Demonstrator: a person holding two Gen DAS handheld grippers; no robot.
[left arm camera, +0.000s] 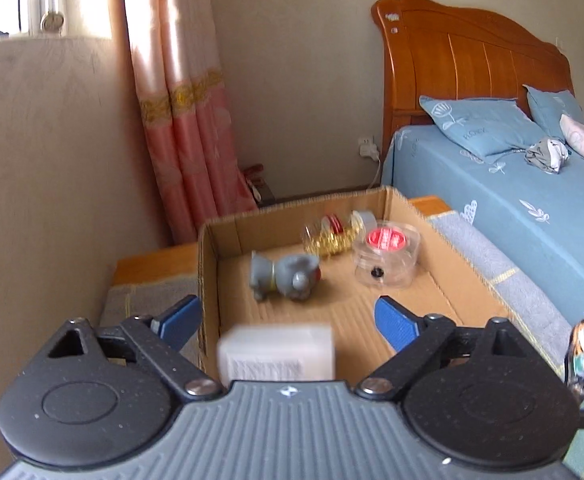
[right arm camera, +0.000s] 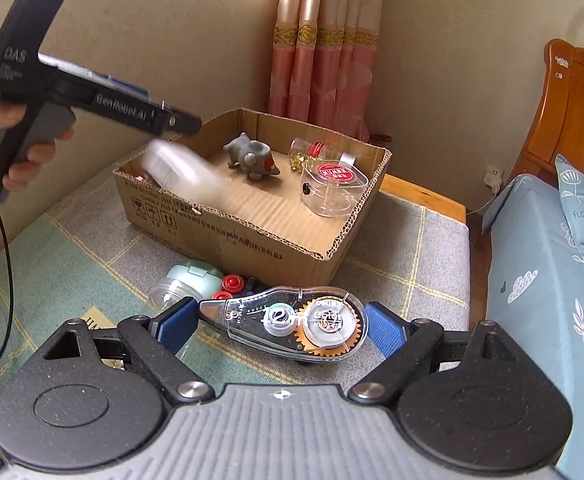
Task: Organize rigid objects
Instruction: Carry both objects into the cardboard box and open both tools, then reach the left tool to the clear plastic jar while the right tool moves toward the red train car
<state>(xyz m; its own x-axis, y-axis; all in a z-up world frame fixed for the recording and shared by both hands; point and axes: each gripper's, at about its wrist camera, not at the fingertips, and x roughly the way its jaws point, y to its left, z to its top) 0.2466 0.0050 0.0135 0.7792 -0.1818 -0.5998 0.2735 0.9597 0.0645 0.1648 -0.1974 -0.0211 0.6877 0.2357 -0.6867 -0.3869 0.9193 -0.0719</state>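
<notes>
A shallow cardboard box (left arm camera: 208, 264) (right arm camera: 252, 236) holds a grey toy figure (left arm camera: 282, 276) (right arm camera: 252, 158), a clear bottle of gold bits (left arm camera: 332, 234) (right arm camera: 312, 156) and a clear tape dispenser (left arm camera: 386, 254) (right arm camera: 332, 188). My left gripper (left arm camera: 288, 322) is open above the box's near end; a blurred white plastic box (left arm camera: 278, 354) (right arm camera: 180, 172) is loose below it, in mid-fall over the box. My right gripper (right arm camera: 278, 322) is shut on a clear correction tape roller (right arm camera: 292, 320), held above the mat.
Small items lie on the checked mat (right arm camera: 72, 264) in front of the box: a mint case (right arm camera: 196, 278), a clear lid (right arm camera: 168, 292), red caps (right arm camera: 232, 282). A bed (left arm camera: 512, 208) with blue sheets is to the right; a pink curtain (left arm camera: 188, 128) hangs behind.
</notes>
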